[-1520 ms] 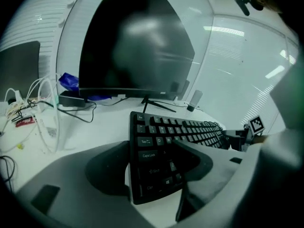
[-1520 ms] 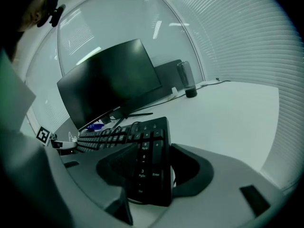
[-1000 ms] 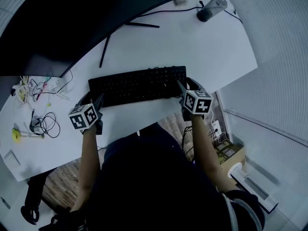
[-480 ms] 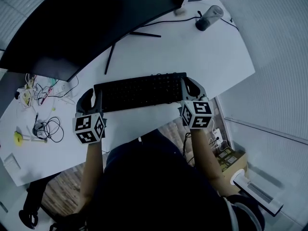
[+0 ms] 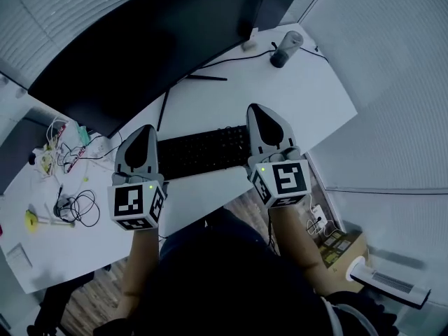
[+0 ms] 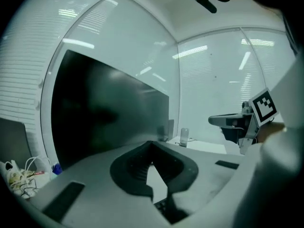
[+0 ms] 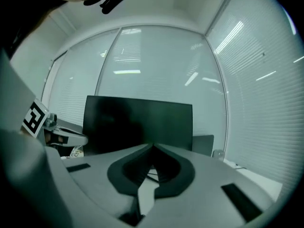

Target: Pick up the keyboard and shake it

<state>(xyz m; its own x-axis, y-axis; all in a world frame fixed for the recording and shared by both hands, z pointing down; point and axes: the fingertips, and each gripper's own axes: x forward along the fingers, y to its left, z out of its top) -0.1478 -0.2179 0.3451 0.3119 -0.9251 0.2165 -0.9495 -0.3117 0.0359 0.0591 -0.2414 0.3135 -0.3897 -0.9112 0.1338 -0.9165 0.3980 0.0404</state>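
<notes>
Black keyboard, ends in closed left gripper, right gripper

no word, brand or number can be read anywhere. the left marker cube on the left gripper and the right marker cube on the right gripper bear only black-and-white square patterns, no letters. the key legends on the black keyboard are too small and dim to make out.
</notes>
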